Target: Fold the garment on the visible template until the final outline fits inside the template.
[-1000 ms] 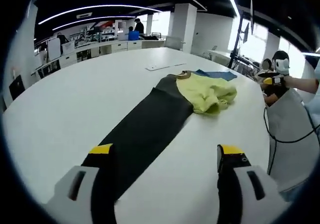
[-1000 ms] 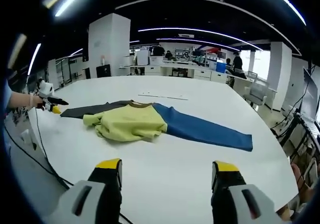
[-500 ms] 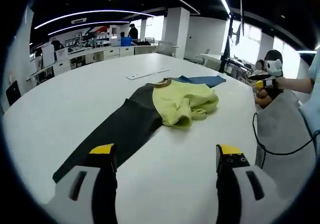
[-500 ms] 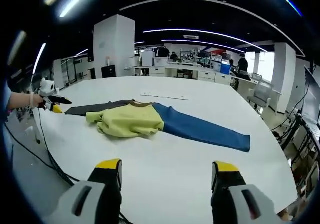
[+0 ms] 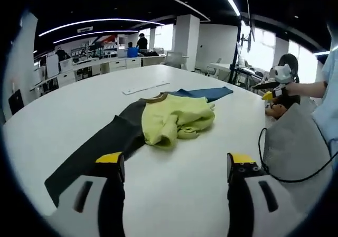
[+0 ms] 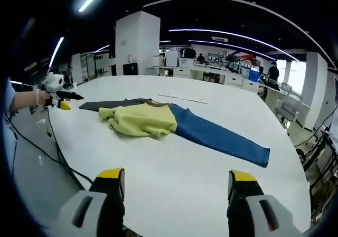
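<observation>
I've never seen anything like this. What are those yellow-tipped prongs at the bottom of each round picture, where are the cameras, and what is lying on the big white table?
No robot here: a person holds a two-jaw tool in each hand, and each carries a fisheye camera looking forward along its jaws. The prongs are those jaws. The left gripper appears in the left gripper view, the right gripper in the right gripper view. Both stand open and hold nothing.

On the white table lies one garment: a crumpled yellow-green body, a dark sleeve stretched out one way and a blue sleeve the other. Each view also catches the opposite tool at its edge, held in the person's hand.
</observation>
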`<state>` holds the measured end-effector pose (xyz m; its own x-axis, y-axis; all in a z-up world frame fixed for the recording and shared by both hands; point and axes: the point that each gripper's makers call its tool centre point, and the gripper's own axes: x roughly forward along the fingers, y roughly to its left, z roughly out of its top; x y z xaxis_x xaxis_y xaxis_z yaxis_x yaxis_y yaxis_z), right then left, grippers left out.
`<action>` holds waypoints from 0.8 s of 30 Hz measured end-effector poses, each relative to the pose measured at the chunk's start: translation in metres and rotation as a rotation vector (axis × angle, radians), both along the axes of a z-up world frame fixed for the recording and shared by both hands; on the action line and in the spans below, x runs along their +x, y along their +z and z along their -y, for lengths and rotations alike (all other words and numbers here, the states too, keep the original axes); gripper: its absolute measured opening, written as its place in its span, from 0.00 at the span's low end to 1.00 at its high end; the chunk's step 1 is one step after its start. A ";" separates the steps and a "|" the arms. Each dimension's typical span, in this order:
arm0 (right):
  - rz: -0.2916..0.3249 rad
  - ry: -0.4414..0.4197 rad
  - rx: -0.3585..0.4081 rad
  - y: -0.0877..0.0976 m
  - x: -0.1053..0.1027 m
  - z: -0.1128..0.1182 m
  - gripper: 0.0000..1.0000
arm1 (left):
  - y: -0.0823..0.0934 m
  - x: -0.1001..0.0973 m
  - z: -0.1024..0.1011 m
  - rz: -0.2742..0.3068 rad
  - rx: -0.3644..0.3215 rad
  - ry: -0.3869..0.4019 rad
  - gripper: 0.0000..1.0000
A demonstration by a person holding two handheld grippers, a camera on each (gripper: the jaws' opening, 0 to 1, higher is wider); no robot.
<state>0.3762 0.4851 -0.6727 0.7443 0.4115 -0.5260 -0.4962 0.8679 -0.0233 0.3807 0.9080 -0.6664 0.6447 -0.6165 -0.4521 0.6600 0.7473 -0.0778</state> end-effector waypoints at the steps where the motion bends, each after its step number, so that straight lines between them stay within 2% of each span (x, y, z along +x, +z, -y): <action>1: 0.002 0.001 0.008 0.002 0.002 0.000 0.80 | 0.000 -0.001 0.003 -0.001 -0.001 0.001 0.77; 7: 0.012 0.035 0.006 0.001 0.015 -0.003 0.80 | 0.004 -0.002 0.018 0.047 -0.003 0.032 0.78; 13: -0.020 0.079 -0.001 -0.009 0.025 -0.015 0.80 | -0.004 -0.009 0.019 0.047 -0.016 0.093 0.78; 18: -0.032 0.137 -0.015 -0.014 0.029 -0.034 0.77 | -0.011 -0.014 0.019 0.045 -0.022 0.135 0.77; 21: -0.040 0.207 -0.049 -0.019 0.030 -0.050 0.77 | -0.016 -0.010 0.018 0.040 -0.031 0.148 0.77; 24: -0.042 0.256 -0.069 -0.023 0.034 -0.067 0.76 | -0.022 -0.010 0.017 0.034 -0.010 0.146 0.77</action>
